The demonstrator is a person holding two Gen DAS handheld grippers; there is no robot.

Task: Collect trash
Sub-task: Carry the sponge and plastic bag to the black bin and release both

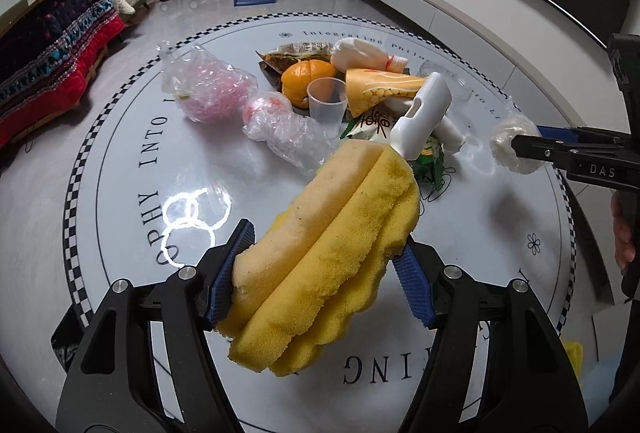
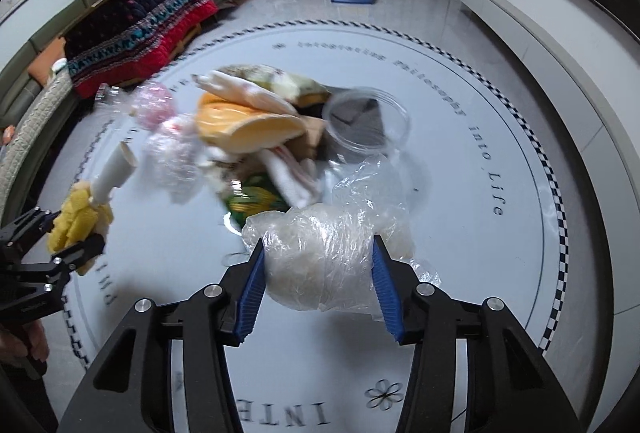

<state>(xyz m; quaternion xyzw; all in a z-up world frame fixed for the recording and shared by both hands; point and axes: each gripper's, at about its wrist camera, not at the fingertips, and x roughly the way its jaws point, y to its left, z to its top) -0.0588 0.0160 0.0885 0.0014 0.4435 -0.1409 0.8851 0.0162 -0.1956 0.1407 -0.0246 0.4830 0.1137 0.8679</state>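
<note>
Left gripper point(image 1: 320, 269): jaws about half open, clamped on a yellow sponge brush point(image 1: 320, 257), lower centre of frame, white handle point(image 1: 420, 117) pointing up-right. Right gripper point(image 2: 318, 285): jaws narrower, pads pressing a crumpled clear plastic bag point(image 2: 320, 265), bottom centre, lifted off the round table point(image 2: 460, 233). Remaining pile mid-table: one orange point(image 1: 306, 79), one clear cup point(image 1: 326, 99), one clear round lid point(image 2: 368, 121), two bubble-wrap bundles point(image 1: 212, 89), several wrappers.
</note>
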